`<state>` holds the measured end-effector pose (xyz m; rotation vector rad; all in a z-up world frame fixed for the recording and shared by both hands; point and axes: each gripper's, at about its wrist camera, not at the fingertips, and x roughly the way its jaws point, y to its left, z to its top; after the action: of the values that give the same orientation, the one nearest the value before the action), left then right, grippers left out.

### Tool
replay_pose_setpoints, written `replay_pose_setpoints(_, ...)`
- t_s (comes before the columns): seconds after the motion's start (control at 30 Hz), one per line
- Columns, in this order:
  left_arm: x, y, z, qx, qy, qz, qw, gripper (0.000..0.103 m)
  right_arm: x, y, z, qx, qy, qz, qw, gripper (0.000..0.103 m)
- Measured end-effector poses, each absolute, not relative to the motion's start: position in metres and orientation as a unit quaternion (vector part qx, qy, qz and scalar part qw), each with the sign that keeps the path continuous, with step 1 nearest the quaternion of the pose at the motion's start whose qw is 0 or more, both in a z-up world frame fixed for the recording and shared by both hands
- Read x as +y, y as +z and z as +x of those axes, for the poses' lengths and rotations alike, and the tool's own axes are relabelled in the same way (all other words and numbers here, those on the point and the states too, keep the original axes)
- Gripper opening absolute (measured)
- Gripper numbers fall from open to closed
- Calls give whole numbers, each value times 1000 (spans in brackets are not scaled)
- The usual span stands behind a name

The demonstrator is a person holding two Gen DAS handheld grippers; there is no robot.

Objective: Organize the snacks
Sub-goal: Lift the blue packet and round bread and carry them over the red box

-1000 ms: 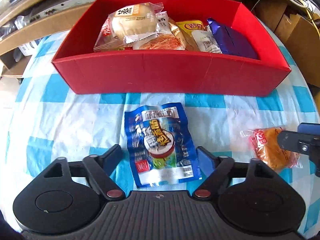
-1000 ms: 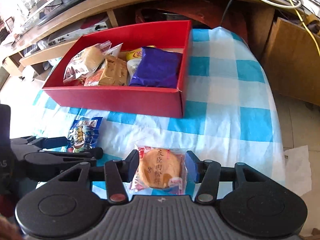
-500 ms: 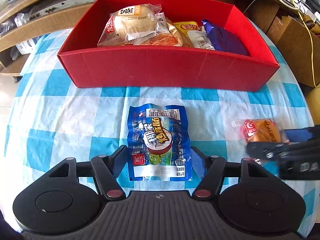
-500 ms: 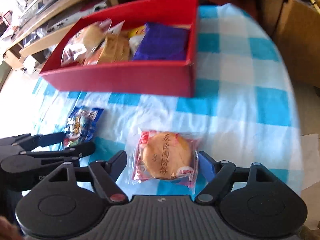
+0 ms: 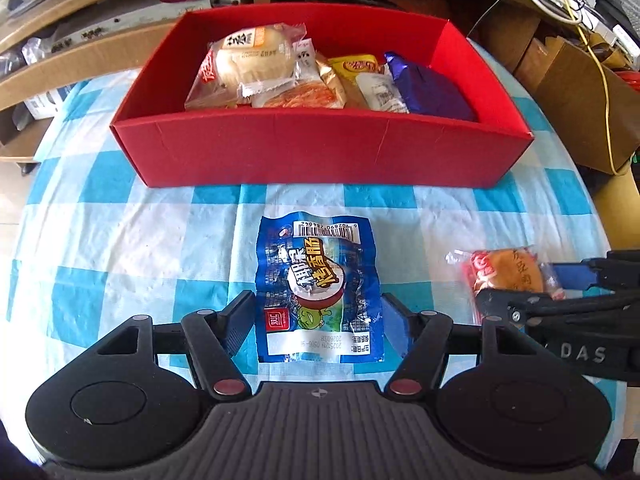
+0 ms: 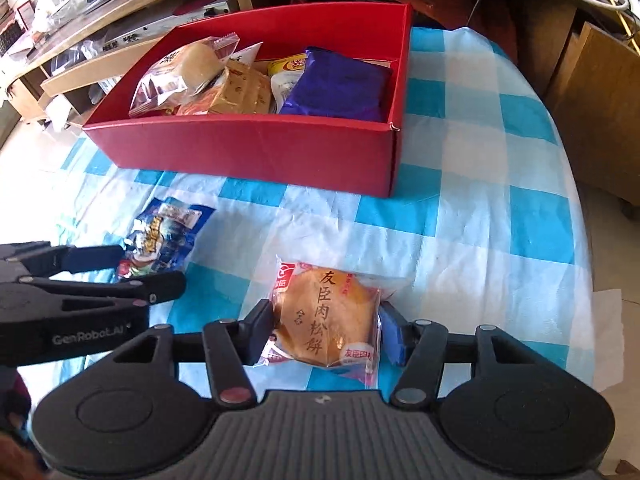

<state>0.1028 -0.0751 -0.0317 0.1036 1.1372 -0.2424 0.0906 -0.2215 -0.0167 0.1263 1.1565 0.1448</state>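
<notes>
A blue sausage packet (image 5: 318,292) lies flat on the checked cloth. My left gripper (image 5: 318,322) straddles its near half, fingers close against its edges. A wrapped round pastry (image 6: 326,318) sits between the fingers of my right gripper (image 6: 322,332), which press its wrapper on both sides. The pastry also shows in the left wrist view (image 5: 506,274), and the blue packet in the right wrist view (image 6: 166,238). The red box (image 5: 320,152) behind holds several snack packs, among them a bun (image 5: 250,58) and a purple pack (image 5: 430,86).
The table wears a blue-and-white checked cloth (image 5: 120,248). Wooden shelves (image 5: 80,52) and cardboard boxes (image 5: 580,104) stand behind and to the right. The table's right edge (image 6: 588,240) drops to the floor.
Both grippers have narrowed around their packets. The left gripper's fingers now touch the blue packet's edges; the right gripper's fingers have closed onto the pastry wrapper.
</notes>
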Motion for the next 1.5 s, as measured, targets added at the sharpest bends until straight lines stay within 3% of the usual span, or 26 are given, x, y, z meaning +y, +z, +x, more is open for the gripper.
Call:
replay_pose_setpoints(0.57, -84, 8, 105, 495, -146, 28, 856, 73, -234, 34, 92, 477, 63, 106, 870, 77)
replay_pose_setpoints(1.0, -89, 31, 149, 458, -126, 22, 879, 73, -241, 57, 136, 441, 53, 135, 886, 77)
replay_pose_setpoints(1.5, -97, 12, 213, 459, -98, 21, 883, 72, -248, 35, 205, 439, 44, 158, 883, 77)
